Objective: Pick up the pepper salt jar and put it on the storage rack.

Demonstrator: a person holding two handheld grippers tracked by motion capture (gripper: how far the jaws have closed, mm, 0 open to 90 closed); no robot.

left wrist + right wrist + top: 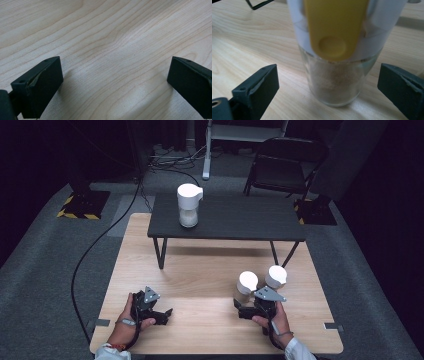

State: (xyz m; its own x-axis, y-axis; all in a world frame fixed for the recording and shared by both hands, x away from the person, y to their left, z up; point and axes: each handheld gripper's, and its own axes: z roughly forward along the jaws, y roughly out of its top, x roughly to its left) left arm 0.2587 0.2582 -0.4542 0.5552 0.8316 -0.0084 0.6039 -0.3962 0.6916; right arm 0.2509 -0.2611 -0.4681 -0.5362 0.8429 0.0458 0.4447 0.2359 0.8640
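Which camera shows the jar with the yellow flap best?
The right gripper view: the jar stands close up between the open fingers, with its yellow flap and brownish powder plain. The high view shows it small, from above. The left gripper view shows bare table.

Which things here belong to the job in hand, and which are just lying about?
In the job:
- right gripper, jaws open either side of the near jar
- near jar, glass, white lid with a yellow tab

Lying about:
- second jar beside it
- far jar on the black side table
- left gripper, jaws open over bare wood
- folding chair
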